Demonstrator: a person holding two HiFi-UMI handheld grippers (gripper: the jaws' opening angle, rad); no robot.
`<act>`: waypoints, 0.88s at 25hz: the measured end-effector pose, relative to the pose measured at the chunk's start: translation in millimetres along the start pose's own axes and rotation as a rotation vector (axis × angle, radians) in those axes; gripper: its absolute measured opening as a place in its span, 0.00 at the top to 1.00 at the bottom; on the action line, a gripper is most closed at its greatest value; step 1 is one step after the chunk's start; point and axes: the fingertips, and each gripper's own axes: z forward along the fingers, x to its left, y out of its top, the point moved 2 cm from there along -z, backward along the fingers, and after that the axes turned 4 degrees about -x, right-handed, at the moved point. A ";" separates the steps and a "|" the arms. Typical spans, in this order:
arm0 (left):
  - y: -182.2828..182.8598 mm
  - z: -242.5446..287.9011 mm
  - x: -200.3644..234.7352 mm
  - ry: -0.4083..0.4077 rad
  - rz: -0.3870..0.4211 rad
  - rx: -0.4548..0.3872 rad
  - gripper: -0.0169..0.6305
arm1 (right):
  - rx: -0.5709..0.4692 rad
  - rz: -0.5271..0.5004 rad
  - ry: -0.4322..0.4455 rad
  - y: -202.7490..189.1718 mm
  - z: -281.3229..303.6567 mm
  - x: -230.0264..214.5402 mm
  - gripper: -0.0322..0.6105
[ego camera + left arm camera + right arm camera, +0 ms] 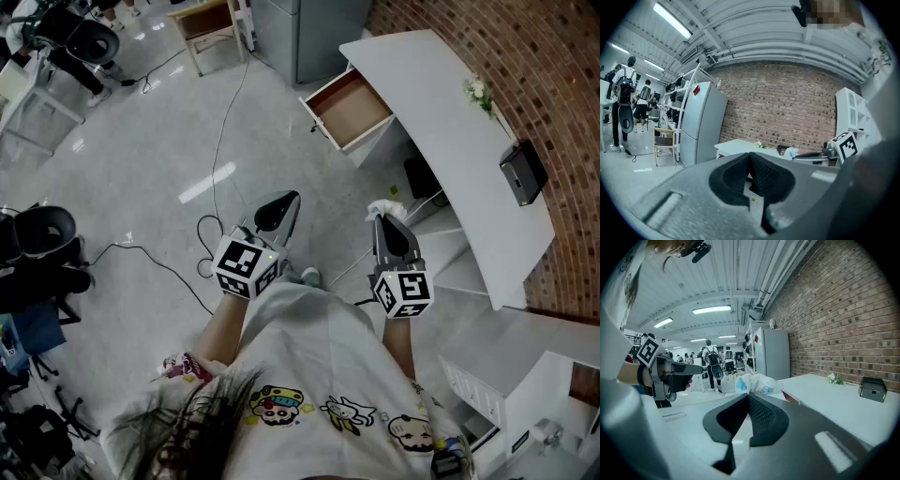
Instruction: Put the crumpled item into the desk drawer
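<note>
A crumpled white wad with blue print (756, 383) sticks out past the tips of my right gripper (747, 395), whose jaws are shut on it. From the head view the same crumpled item (382, 208) shows white at the tip of the right gripper (384, 222), held above the floor, short of the desk. The desk drawer (350, 108) is pulled out and shows a bare brown bottom. It hangs from the near end of the white curved desk (441, 112). My left gripper (284, 204) is shut with nothing in it, to the left of the right one.
A black box (521, 172) and a small flower (479, 92) sit on the desk by the brick wall. Cables (217, 150) trail across the grey floor. A grey fridge (309, 33) stands behind the drawer. White shelves (511, 375) are at the right, black chairs (42, 239) at the left.
</note>
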 end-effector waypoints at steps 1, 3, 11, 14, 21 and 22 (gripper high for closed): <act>0.1 0.1 -0.1 0.005 0.005 -0.006 0.98 | -0.007 0.000 -0.002 -0.2 -0.1 -1.4 0.93; 0.1 -0.3 -0.8 0.017 0.012 -0.018 0.98 | -0.019 -0.001 -0.005 -0.9 -1.0 -4.3 0.93; 0.1 -5.7 2.5 0.087 0.023 -0.024 0.98 | -0.044 0.018 0.009 2.1 -3.8 -12.8 0.93; 0.2 -5.5 9.3 0.106 0.019 -0.021 0.98 | -0.046 0.022 0.023 4.7 2.4 -10.4 0.93; 2.2 8.7 46.9 0.112 0.004 -0.020 0.98 | -0.039 0.025 0.046 10.2 46.2 -2.3 0.93; 3.5 13.4 55.5 0.110 0.000 -0.021 0.98 | -0.036 0.025 0.044 11.3 55.6 -2.4 0.93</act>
